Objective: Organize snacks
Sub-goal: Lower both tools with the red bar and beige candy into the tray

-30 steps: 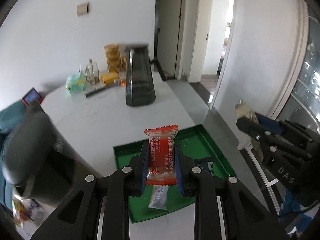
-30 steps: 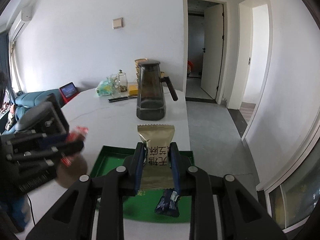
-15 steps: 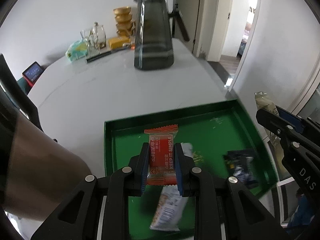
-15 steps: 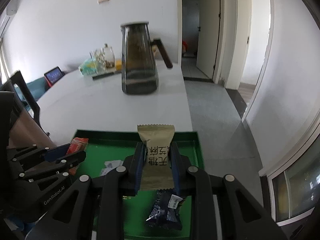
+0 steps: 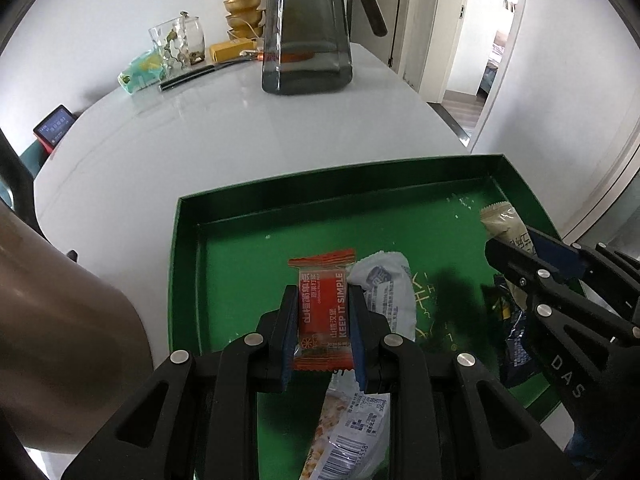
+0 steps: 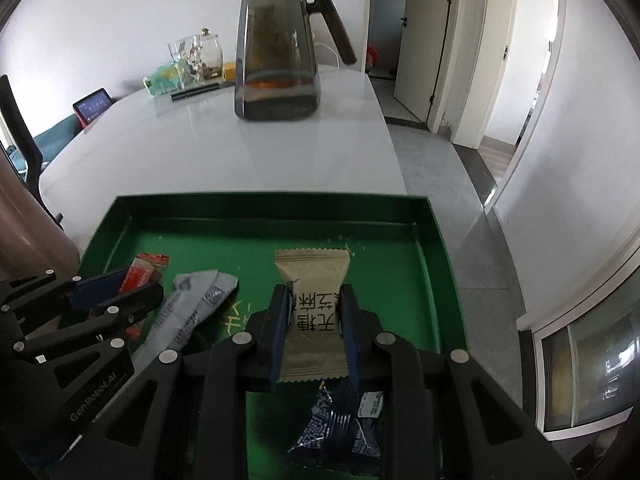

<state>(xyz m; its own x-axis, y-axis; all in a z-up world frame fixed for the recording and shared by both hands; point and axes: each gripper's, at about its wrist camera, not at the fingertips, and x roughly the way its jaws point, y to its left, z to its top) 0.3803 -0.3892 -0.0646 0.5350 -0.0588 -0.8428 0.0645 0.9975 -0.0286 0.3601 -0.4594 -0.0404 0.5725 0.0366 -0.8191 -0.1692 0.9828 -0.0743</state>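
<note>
My left gripper (image 5: pixel 323 300) is shut on a red snack packet (image 5: pixel 325 312) and holds it low over the green tray (image 5: pixel 184 248). My right gripper (image 6: pixel 314 300) is shut on a tan snack packet (image 6: pixel 312 276) above the tray's (image 6: pixel 436 232) right half. A white-grey packet (image 5: pixel 390 292) lies in the tray beside the red one and shows in the right wrist view (image 6: pixel 192 304). A dark blue packet (image 6: pixel 344 428) lies under my right gripper. The left gripper (image 6: pixel 132 292) appears at the left of the right wrist view, and the right gripper (image 5: pixel 508 248) at the right of the left wrist view.
A dark glass pitcher (image 6: pixel 276 52) stands on the white table (image 5: pixel 200 132) behind the tray. Glass jars (image 5: pixel 180 40), gold bowls (image 5: pixel 242 4) and a remote (image 5: pixel 188 78) sit at the far end. A brown chair back (image 5: pixel 60 320) is at left. The table's right edge drops to the floor (image 6: pixel 440 168).
Both grippers have come down and forward over the tray, each still holding its packet. The tray and the packets in it now look larger and nearer.
</note>
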